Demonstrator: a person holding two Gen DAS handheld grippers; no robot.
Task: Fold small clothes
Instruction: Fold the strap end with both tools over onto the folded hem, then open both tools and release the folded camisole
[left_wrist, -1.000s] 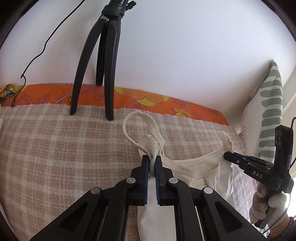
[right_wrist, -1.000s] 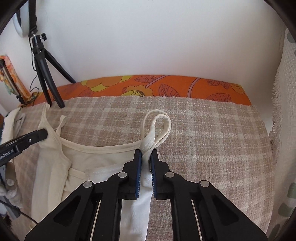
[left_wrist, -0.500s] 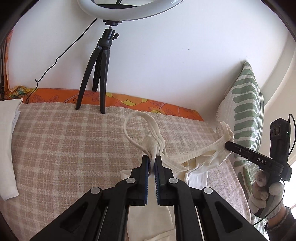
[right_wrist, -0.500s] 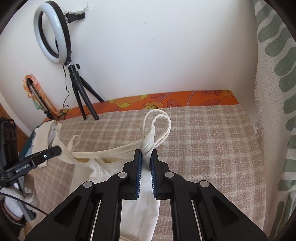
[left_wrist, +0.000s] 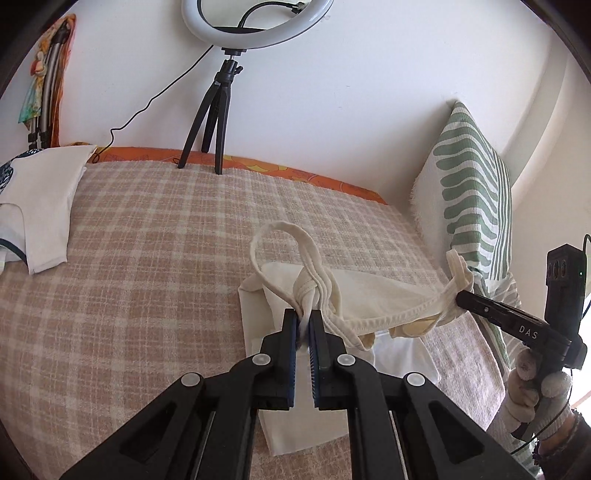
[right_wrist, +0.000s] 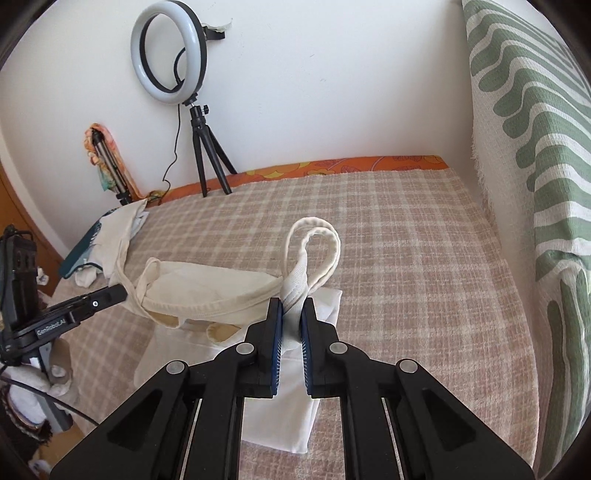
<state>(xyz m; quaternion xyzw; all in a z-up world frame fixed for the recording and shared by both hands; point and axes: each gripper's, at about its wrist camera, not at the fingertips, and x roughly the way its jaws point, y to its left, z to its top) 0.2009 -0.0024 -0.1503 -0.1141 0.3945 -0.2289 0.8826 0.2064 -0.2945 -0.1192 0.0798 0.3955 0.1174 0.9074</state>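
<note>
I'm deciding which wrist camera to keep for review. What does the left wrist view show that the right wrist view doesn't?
Only the left wrist view shows the left gripper head-on, pinching a strap.

Only the right wrist view shows the right gripper head-on, pinching the other strap.

Both show the cream camisole held between the grippers above the plaid blanket, plus the ring light and striped pillow.

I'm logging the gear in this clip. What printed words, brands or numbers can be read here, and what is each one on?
"DAS": white letters on the right hand-held gripper, seen from the left wrist view.
"GenRobot.AI": white letters on the left hand-held gripper, seen from the right wrist view.
No other text is readable; the cream top shows none.
</note>
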